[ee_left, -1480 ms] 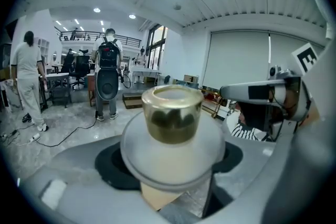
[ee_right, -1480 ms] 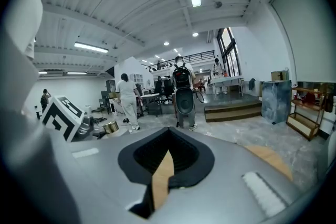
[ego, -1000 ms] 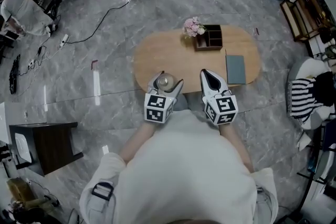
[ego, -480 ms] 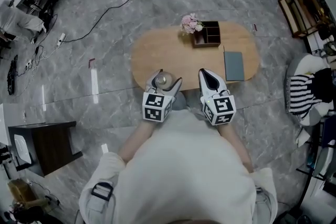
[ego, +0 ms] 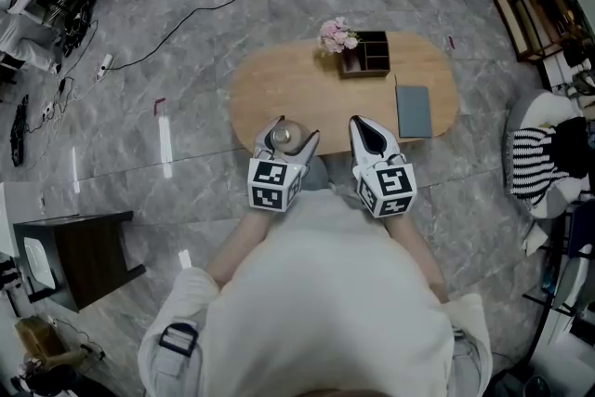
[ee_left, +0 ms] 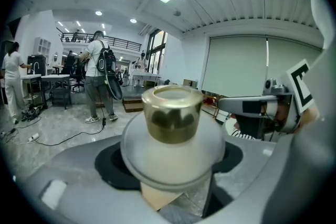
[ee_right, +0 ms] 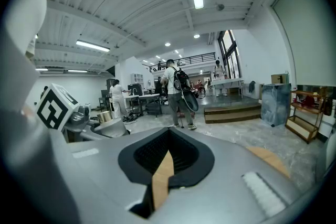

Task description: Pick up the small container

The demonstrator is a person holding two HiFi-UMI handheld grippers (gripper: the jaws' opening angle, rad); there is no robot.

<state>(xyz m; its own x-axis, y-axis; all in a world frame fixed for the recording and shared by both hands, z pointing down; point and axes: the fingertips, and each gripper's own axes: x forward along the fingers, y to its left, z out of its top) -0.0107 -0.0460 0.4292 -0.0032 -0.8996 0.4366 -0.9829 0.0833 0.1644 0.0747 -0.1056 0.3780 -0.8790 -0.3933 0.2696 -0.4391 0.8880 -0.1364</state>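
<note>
- Head view: the left claw (ego: 286, 140), smooth grey plastic, has its jaws spread wide and pressed on the small round container of frosted pale material with a shiny gold cap (ego: 282, 136). It is held at the near long edge of the oval light-wood desk (ego: 307, 88), left of that edge's middle.
- The right claw (ego: 363, 128) is at the same near edge, just beside the left one, with its jaws together and nothing in them.
- At the far edge, a bunch of pink flowers (ego: 337, 35) is just beside a dark wooden box divided into compartments (ego: 365, 53). A flat grey-blue rectangular book (ego: 414, 110) lies toward the desk's right end.
- Left gripper view: the small container fills the gap between the jaws. Its body is squat, bulbous and matt. The cap is a straight-sided cylinder of polished gold metal that mirrors the room. A sliver of tan desk shows beneath it.
- Right gripper view: the black ribbed pads meet, and a thin tan strip of desk shows through the seam.
</note>
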